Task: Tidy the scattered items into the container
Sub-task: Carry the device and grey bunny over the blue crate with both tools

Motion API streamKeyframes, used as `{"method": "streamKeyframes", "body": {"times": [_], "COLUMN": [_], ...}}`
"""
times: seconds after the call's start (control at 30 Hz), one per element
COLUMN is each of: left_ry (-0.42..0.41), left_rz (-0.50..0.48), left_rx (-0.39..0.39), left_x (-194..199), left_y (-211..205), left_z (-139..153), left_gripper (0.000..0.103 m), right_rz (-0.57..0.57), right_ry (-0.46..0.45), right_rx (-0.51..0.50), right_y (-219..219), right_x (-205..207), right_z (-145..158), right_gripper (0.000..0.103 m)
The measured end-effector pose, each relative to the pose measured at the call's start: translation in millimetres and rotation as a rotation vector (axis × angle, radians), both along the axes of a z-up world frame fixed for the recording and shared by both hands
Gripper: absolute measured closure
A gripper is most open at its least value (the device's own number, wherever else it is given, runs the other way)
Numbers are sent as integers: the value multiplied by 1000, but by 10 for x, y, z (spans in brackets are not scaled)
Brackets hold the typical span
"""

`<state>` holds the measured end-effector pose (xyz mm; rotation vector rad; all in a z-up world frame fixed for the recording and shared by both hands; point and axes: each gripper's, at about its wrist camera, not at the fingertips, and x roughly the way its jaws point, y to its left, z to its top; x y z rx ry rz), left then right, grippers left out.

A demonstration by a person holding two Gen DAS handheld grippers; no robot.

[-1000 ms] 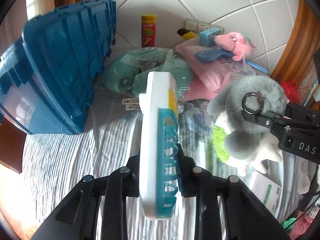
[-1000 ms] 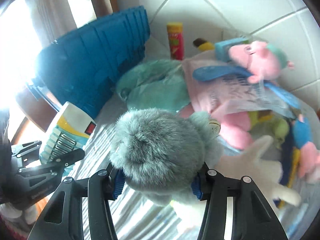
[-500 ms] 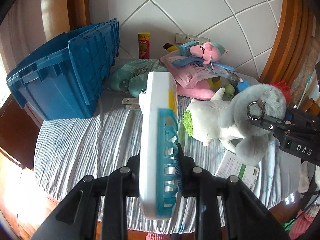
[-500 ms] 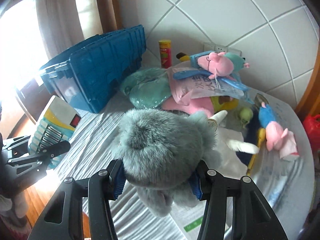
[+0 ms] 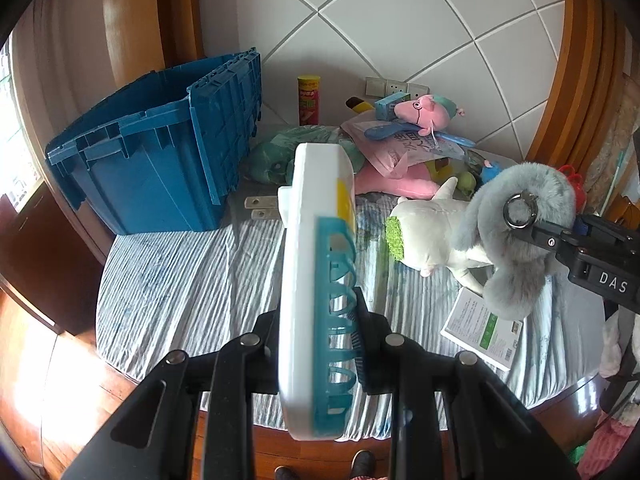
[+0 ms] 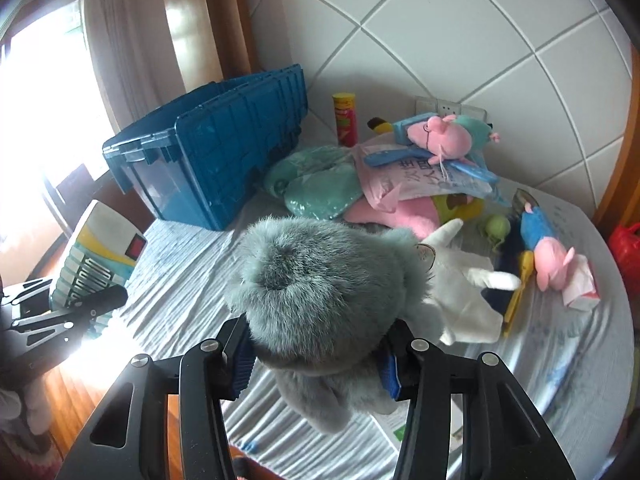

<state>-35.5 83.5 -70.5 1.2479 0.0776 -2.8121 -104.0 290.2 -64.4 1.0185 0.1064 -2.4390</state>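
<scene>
We hold the white plug-in device point(image 5: 316, 280) edge-on in our left tongs point(image 5: 318, 344), long axis running away from us, its two prongs point(image 5: 260, 208) jutting left toward the blue crate point(image 5: 160, 152). The tongs are clenched on its teal grille end. Our right tongs point(image 6: 318, 356) are clamped on the grey furry plush point(image 6: 320, 292) — round, fluffy, lifted above the striped bench point(image 5: 192, 280), well apart from the crate.

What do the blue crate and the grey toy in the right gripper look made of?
Blue crate: rigid moulded plastic, judging by its ribbed walls and slight sheen. Grey toy: soft long-pile plush, probably synthetic fur; fibres spread visibly, and a metal ring hangs from it.
</scene>
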Motion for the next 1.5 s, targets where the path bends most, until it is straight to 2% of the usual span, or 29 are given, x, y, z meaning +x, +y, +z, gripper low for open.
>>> {"method": "streamKeyframes", "body": {"times": [0.33,0.87,1.13,1.5], "left_ry": [18,46,40,27], "left_rz": [10,74,90,119], "left_rx": [-14,-32,-29,-13], "left_x": [280,773,847,757], "left_y": [-562,-1812,-2279,-2612], "left_z": [107,181,166,118], "left_gripper": [78,78,78,78], "right_rz": [33,119,145,196], "right_ry": [40,90,91,76], "right_rx": [-3,-3,-2,19], "right_y": [-588,-1935,-2499,-2936], "right_x": [264,669,723,583], "right_z": [158,279,287,242], "right_gripper": [54,54,54,54]}}
